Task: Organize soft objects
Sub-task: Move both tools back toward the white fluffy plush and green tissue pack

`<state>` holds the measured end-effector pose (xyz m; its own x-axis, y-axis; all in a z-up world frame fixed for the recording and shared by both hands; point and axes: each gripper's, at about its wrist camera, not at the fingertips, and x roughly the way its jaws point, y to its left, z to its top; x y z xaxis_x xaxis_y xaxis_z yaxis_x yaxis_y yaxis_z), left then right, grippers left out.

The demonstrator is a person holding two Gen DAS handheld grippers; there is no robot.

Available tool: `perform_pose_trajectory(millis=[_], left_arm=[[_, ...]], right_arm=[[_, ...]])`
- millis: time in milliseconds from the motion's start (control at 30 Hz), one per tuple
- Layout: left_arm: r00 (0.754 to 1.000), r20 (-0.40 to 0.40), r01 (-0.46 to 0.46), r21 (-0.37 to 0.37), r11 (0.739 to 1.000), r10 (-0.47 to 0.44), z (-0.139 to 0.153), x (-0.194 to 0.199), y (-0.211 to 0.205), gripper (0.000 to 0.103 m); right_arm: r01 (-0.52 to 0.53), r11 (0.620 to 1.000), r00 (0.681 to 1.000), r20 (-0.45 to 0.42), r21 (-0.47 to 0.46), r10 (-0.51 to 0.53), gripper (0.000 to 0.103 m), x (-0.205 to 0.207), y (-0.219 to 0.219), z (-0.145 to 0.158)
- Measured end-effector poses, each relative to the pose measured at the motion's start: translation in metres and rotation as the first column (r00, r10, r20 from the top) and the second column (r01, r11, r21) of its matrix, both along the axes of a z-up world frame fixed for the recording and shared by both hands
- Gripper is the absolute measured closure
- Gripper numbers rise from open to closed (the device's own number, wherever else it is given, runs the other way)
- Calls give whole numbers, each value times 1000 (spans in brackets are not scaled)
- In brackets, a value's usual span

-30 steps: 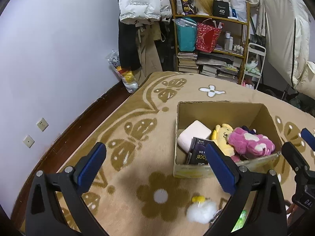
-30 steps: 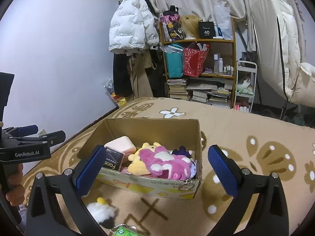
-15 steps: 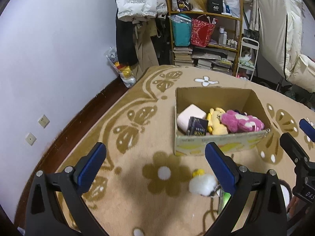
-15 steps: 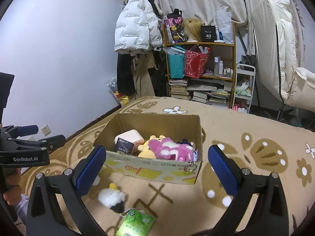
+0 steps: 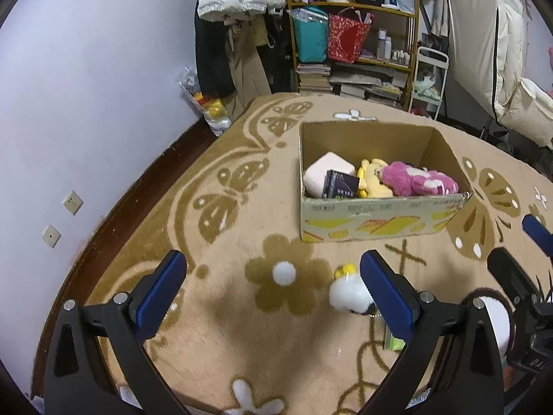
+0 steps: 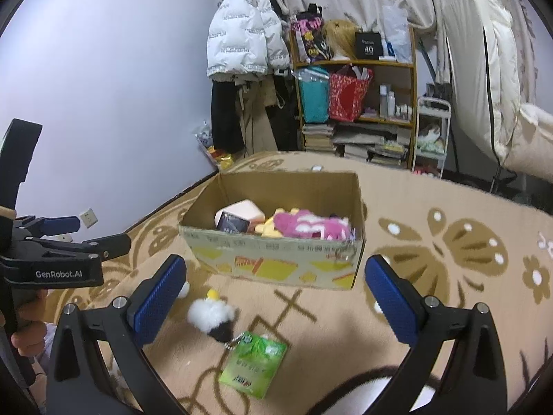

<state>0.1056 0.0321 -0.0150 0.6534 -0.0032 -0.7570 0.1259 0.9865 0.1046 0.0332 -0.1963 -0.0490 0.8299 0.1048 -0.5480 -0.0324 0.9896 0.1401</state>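
Both the left hand-held gripper [image 5: 273, 288] and the right hand-held gripper [image 6: 274, 290] hang spread and empty above the rug [image 5: 221, 339], where a white plush [image 6: 207, 313] lies before the toy-filled box [image 6: 276, 263].

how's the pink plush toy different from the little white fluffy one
The pink plush toy lies inside the cardboard box; the white fluffy toy sits on the rug in front of it. The pink plush toy looks larger, the white fluffy toy smaller, with a yellow tip. Neither is gripped.
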Motion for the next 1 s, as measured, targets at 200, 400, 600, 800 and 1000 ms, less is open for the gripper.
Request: perform_pose_trajectory(millis=[200,400,600,800,1000], left_arm=[[998,-56,8,-2,1000,-8,-15,7,-2,3],[994,-104,21,15,1000,-20,-31,14,-7,3],[989,-150,14,31,999,-9,-46,22,-10,3],[977,-211,-19,14,1000,22,-63,31,-5,3],[969,-246,-15,14,1000,18,-75,38,-8,3]], right_arm=[[-2,999,998,-61,38,4,0,3,-2,-20],[-29,1000,994,-107,9,30,0,9,4,-37],[-53,998,984,-168,24,57,0,17,7,-56],[-72,997,968,-237,40,80,0,24,14,-76],[-93,995,948,-302,38,100,0,30,22,-93]])
